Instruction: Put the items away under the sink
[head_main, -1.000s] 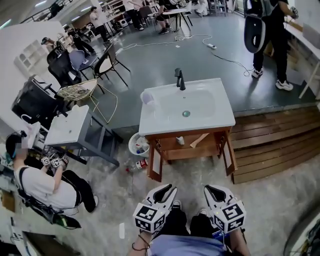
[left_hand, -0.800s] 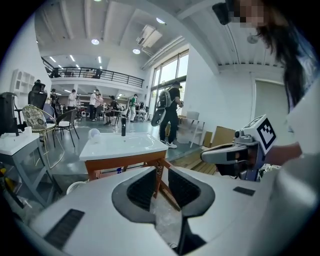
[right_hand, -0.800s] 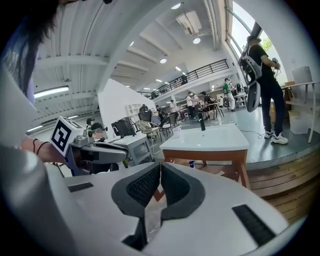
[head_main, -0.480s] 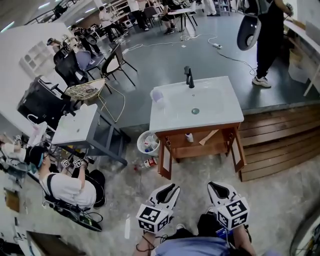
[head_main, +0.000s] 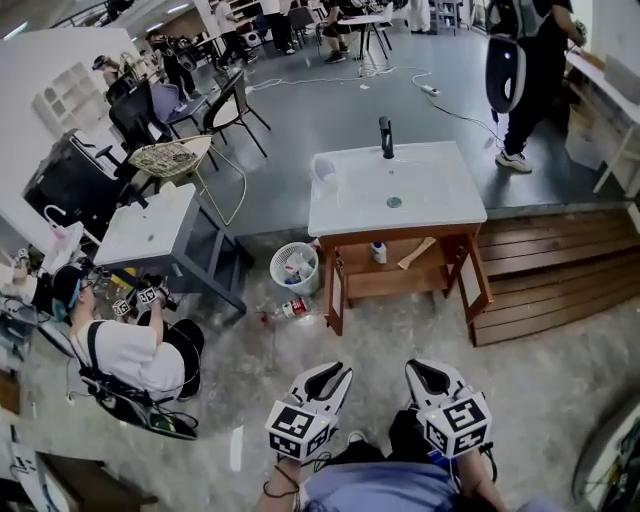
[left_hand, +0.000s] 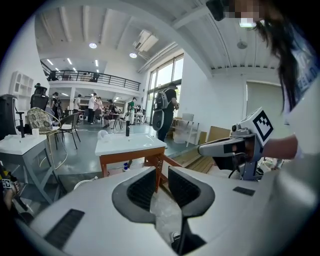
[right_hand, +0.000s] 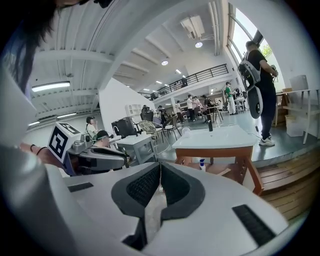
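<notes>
Head view — glossy white rectangular sink (head_main: 440, 190) tops a wooden frame (head_main: 335, 300).

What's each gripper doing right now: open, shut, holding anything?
Left gripper: open, nothing between its jaws.
Right gripper: shut, jaw tips together, holding nothing.

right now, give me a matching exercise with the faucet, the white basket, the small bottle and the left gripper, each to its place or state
Things:
1. faucet
2. white basket
3. small bottle
4. left gripper

Places or states:
a. on the shelf under the sink
b. fingers apart, nothing between them
c. at the sink's back edge
d. on the floor, left of the sink

Pairs: 1-c, 2-d, 3-a, 4-b
</notes>
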